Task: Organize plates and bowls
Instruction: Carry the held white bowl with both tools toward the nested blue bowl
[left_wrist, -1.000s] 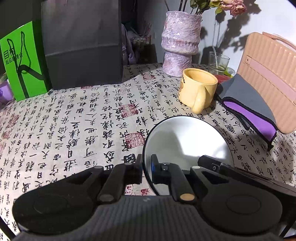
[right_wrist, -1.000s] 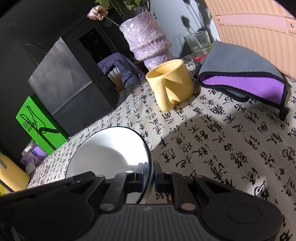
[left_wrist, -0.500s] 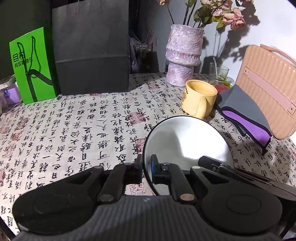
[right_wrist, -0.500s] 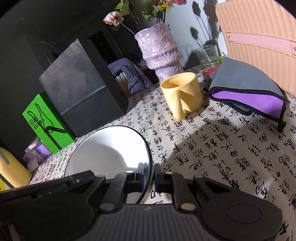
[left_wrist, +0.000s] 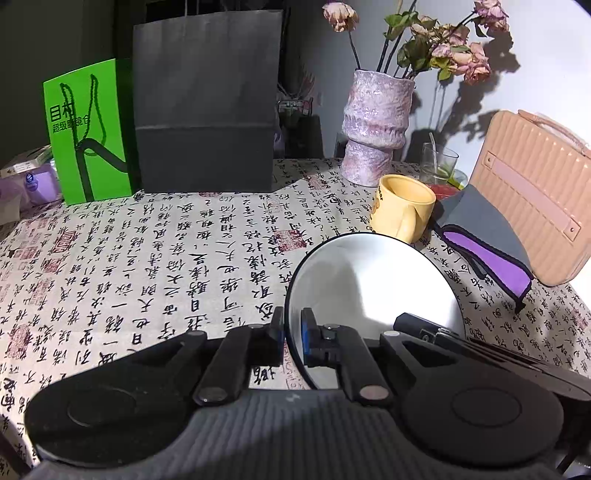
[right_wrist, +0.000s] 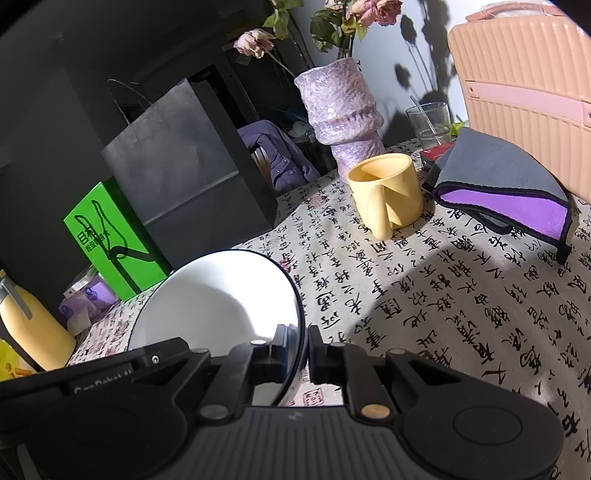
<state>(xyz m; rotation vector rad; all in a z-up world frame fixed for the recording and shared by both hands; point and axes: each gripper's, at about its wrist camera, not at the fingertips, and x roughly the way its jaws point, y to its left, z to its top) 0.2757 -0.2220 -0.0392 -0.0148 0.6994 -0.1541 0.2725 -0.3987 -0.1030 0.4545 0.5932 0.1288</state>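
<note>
A white bowl with a thin dark rim (left_wrist: 373, 284) is held above the calligraphy tablecloth by both grippers at once. My left gripper (left_wrist: 292, 332) is shut on the bowl's left rim, one pad inside and one outside. In the right wrist view the same bowl (right_wrist: 218, 295) sits at lower left, and my right gripper (right_wrist: 306, 345) is shut on its right rim. The right gripper's black body (left_wrist: 480, 350) shows behind the bowl in the left wrist view. The bowl is empty inside.
A yellow mug (left_wrist: 402, 206) stands just beyond the bowl. Behind it are a purple vase with dried roses (left_wrist: 376, 125), a glass (left_wrist: 437, 162), a grey-purple cloth (left_wrist: 484, 236) and a pink case (left_wrist: 535, 192). A black bag (left_wrist: 207, 110), a green bag (left_wrist: 88, 129) and a yellow bottle (right_wrist: 29, 328) stand at left.
Both grippers have risen and drawn back with the bowl held between them. The mug, vase and bags now sit lower and farther off in both views, and more of the table shows.
</note>
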